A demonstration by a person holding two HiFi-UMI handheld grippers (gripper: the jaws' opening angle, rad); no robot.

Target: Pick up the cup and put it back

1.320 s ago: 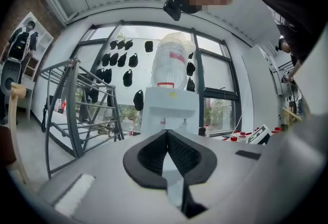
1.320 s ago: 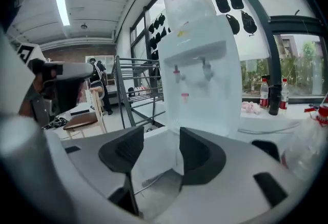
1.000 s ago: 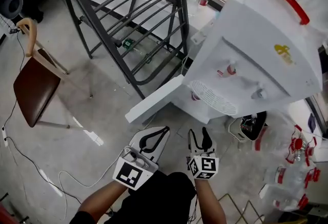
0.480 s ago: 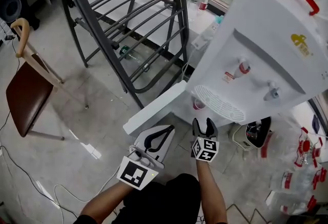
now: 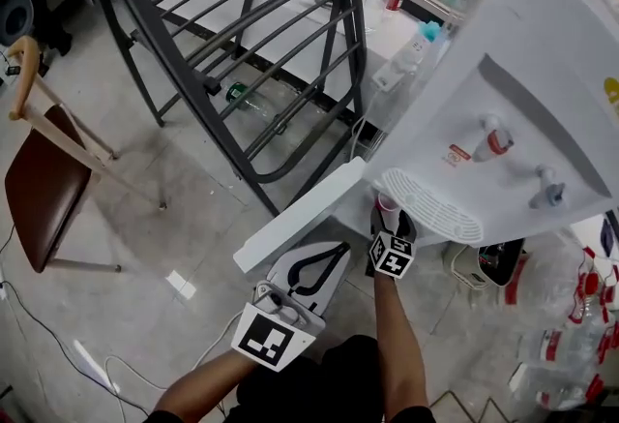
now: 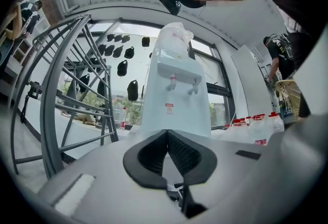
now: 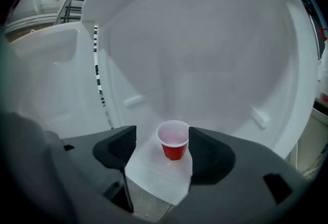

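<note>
A small red cup stands upright on the white floor of the water dispenser's lower compartment, whose door hangs open to the left. My right gripper reaches into that compartment and its jaws are opening. The cup sits between the fingertips, close to the right finger, and neither pad presses on it. From the head view, the cup shows just past the right gripper. My left gripper hovers shut and empty beside the door, its jaw tips meeting.
A grey metal frame stands to the left behind the door. A brown chair is at far left, with cables on the floor. Bottles with red labels and a black appliance lie right of the dispenser.
My right gripper has moved forward into the dispenser's lower compartment, up to the cup, and its jaws have spread wider. The left gripper has stayed beside it, shut.
</note>
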